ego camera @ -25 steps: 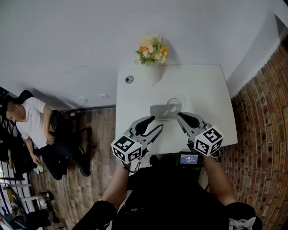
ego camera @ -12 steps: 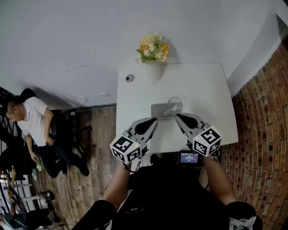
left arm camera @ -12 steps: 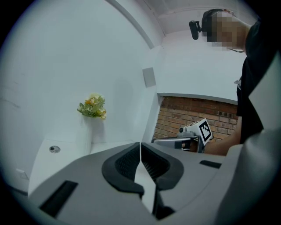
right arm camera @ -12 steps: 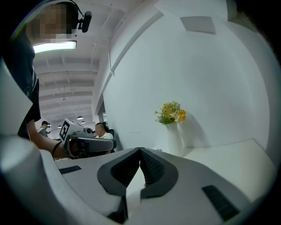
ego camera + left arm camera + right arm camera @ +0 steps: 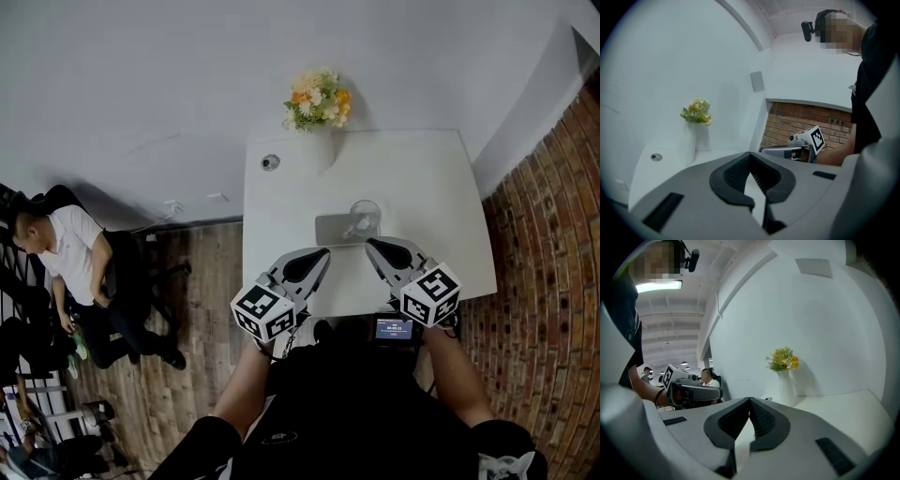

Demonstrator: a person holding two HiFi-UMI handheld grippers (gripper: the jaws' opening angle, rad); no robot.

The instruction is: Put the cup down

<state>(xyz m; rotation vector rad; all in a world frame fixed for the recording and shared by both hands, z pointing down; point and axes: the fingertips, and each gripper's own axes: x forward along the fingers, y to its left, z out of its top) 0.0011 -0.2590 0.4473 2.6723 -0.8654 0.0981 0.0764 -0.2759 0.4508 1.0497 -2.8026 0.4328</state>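
Cup [image 5: 364, 218] stands free just beyond closed left gripper [image 5: 324, 252] and right gripper [image 5: 369, 243]

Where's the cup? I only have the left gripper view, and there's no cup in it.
Observer: In the head view the cup stands upright on the table, toward the near edge, with nothing touching it.
Operator: Right hand-held gripper empty?
Observer: Yes. The right gripper view shows the right hand-held gripper shut with nothing between its jaws.
Operator: Anyone nearby?
Observer: A person in a white shirt sits left of the table.
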